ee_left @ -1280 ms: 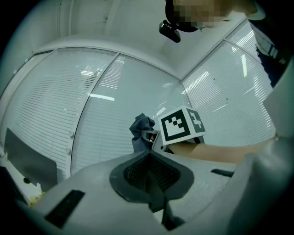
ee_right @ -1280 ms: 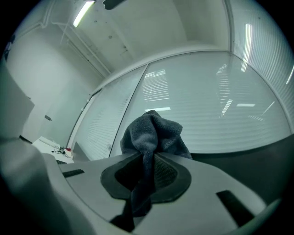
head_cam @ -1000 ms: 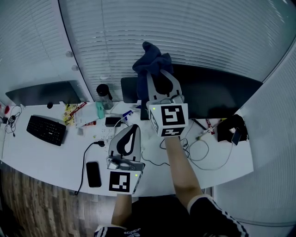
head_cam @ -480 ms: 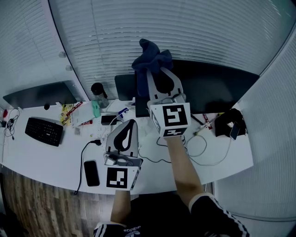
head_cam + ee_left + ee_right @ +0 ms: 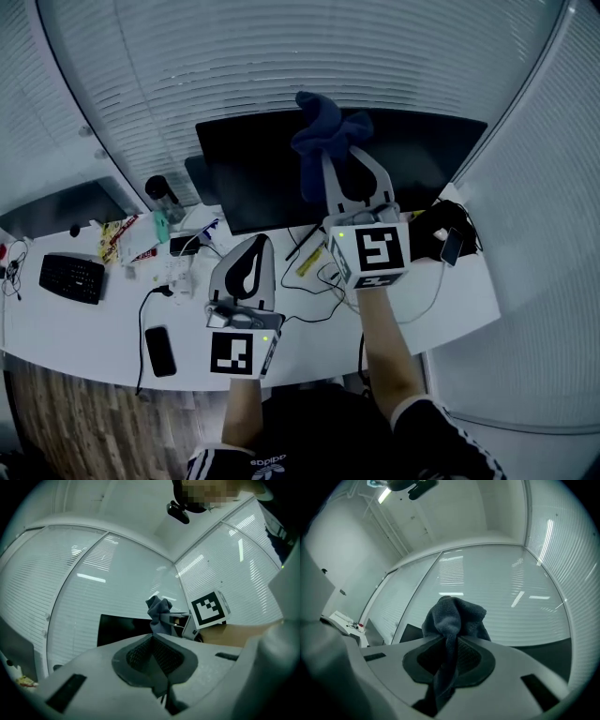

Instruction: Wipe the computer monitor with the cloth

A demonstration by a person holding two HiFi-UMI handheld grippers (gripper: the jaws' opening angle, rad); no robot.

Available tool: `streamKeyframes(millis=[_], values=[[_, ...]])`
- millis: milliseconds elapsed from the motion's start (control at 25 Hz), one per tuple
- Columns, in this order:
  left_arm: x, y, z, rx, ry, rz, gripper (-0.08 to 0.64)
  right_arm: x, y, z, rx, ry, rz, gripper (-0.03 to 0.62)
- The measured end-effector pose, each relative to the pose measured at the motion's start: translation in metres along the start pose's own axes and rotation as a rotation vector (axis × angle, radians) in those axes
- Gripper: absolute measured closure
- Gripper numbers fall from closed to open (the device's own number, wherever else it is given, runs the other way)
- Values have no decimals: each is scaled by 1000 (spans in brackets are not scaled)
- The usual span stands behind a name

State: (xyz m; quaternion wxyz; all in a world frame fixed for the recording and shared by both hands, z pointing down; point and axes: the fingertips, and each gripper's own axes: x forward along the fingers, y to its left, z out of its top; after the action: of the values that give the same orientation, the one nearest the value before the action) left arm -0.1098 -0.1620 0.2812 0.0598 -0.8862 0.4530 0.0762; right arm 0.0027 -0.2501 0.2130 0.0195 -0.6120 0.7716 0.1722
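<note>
A wide black monitor (image 5: 253, 178) stands at the back of the white desk (image 5: 103, 328), its screen dark. My right gripper (image 5: 337, 155) is raised in front of the screen's upper middle, shut on a bunched dark blue cloth (image 5: 328, 127) that sticks out past the jaws. The cloth (image 5: 454, 616) fills the jaw gap in the right gripper view, with the monitor (image 5: 543, 651) low behind it. My left gripper (image 5: 255, 248) hangs lower over the desk, shut with nothing in it. The left gripper view shows the monitor (image 5: 119, 627) and the cloth (image 5: 158, 609) beyond its closed jaws.
On the desk lie a phone (image 5: 159, 352), a keyboard (image 5: 73, 278), a dark bottle (image 5: 161, 192), packets, cables (image 5: 314, 305) and a dark bag (image 5: 441, 239) at the right. A second dark monitor (image 5: 56, 206) is at the left. Window blinds back the desk.
The view has swung so the monitor now sits larger and more central. My right gripper with the cloth has stayed raised before the screen's top; the left gripper keeps its low place.
</note>
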Motion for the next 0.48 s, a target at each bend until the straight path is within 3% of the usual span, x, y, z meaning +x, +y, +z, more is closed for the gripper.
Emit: streamKeyframes(millis=[480], values=[[20,-131,5,23,32,-22,555,-141,-133,5,-4,33,-41,548]])
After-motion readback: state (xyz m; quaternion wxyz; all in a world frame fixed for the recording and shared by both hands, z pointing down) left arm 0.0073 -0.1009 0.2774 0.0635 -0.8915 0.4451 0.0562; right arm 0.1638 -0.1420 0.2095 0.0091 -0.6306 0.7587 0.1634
